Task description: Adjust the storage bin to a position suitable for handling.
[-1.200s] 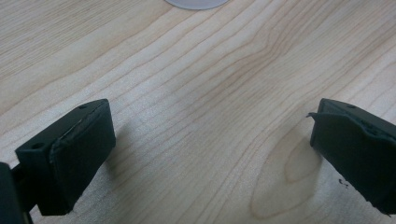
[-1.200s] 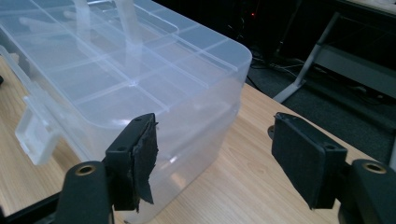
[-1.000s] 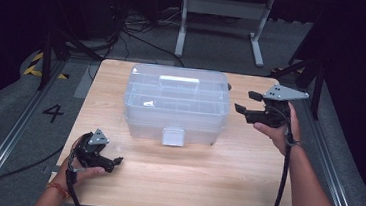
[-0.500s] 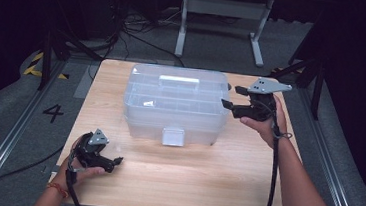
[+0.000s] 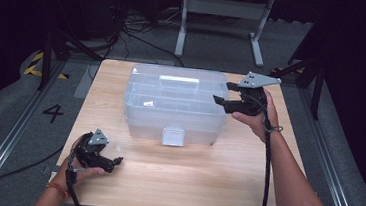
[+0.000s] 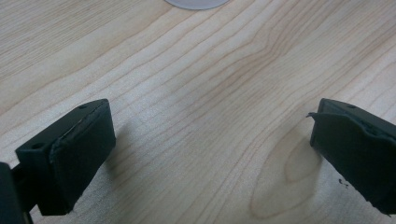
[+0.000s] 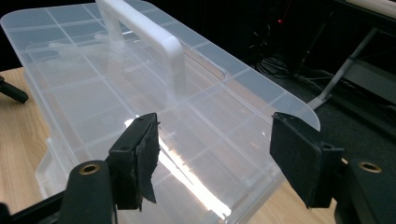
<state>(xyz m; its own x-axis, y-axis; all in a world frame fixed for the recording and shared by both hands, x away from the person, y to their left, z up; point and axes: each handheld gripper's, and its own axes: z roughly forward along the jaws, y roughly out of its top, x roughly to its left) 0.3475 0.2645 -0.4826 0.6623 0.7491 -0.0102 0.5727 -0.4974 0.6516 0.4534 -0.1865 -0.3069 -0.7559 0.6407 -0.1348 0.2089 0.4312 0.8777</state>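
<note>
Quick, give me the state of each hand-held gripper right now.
Left hand-held gripper: open, holding nothing, low over the table.
Right hand-held gripper: open, holding nothing, jaws apart at the right end of the clear plastic box.

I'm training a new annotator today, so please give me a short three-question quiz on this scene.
1. True or false: the right gripper is shut on the box.
2. What lies under the left gripper? A) box lid B) bare table C) floor
3. Fill in: the box's white handle sits on its ____.

Key: 1 false, its jaws are open at the box's right end. 2 B. 3 lid.
</note>
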